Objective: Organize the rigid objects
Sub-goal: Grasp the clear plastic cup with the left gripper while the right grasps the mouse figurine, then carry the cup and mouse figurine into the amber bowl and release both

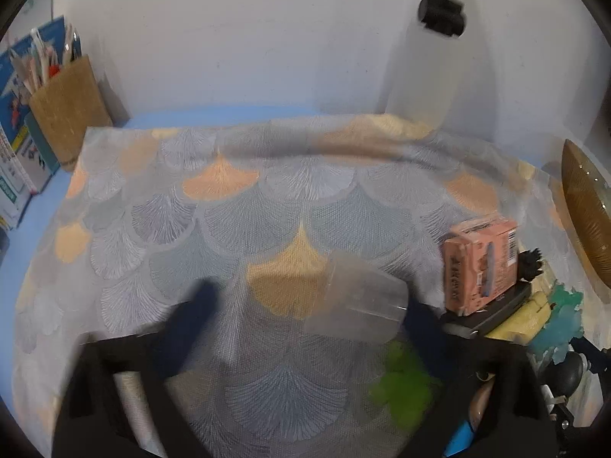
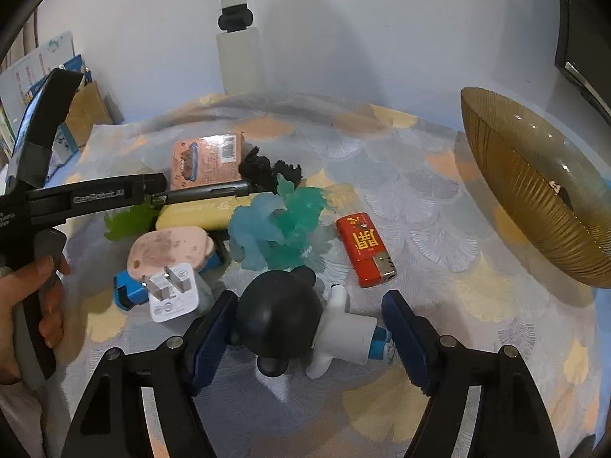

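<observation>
A toy figure [image 2: 290, 324] with a round black head and white body lies on the patterned cloth [image 2: 420, 175]. My right gripper [image 2: 309, 339] is shut on it, one blue pad against the head and the other against the feet. In the blurred left wrist view a clear plastic cup [image 1: 359, 301] lies on its side between the jaws of my left gripper [image 1: 313, 307]. The cup sits close to the right finger, and the left finger [image 1: 198, 316] stands well apart from it. From the right wrist view, the left gripper's body [image 2: 99, 196] reaches over the pile, held by a hand [image 2: 34, 305].
A pile holds a pink box [image 2: 206, 156], yellow bar [image 2: 198, 212], teal and blue translucent figures [image 2: 278, 225], green piece [image 2: 130, 219], white plug [image 2: 175, 297] and red lighter [image 2: 364, 248]. An amber glass bowl [image 2: 534, 191] stands right. A cork pen holder [image 1: 68, 107] stands back left.
</observation>
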`<state>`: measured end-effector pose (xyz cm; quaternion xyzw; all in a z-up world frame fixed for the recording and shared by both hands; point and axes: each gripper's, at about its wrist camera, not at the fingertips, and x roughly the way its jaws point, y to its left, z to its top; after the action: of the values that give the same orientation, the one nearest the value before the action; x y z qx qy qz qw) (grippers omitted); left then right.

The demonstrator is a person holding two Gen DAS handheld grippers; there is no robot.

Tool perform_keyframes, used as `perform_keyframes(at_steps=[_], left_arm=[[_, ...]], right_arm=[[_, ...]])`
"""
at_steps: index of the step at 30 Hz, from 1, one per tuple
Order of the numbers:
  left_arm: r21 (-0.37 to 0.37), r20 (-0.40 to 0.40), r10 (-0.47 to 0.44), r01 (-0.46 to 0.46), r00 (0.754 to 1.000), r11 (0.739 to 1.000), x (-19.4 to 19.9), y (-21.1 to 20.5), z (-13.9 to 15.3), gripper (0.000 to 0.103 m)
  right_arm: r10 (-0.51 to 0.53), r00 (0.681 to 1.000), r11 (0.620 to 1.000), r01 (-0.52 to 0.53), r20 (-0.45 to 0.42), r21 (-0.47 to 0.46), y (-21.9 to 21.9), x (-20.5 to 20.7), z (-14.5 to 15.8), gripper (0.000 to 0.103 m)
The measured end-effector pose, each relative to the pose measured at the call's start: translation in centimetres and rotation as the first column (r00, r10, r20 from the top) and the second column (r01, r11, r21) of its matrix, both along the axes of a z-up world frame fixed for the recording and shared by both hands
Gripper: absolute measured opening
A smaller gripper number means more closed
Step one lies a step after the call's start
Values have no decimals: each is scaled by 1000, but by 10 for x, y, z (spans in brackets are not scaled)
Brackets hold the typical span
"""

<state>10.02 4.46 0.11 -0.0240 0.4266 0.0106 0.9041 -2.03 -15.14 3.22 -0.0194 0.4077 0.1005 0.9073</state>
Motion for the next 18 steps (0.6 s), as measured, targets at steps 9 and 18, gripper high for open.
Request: perform_keyframes(at_steps=[9,18], left_arm=[[-34,107,24,-20,994,999,-19,4,18,34],[-45,251,87,-78,964,996,-43,10,35,34]], right_arm=[[67,978,994,-82,197,68,0,-33,28,75],[103,933,980,-154,344,125,-4,-58,43,71]])
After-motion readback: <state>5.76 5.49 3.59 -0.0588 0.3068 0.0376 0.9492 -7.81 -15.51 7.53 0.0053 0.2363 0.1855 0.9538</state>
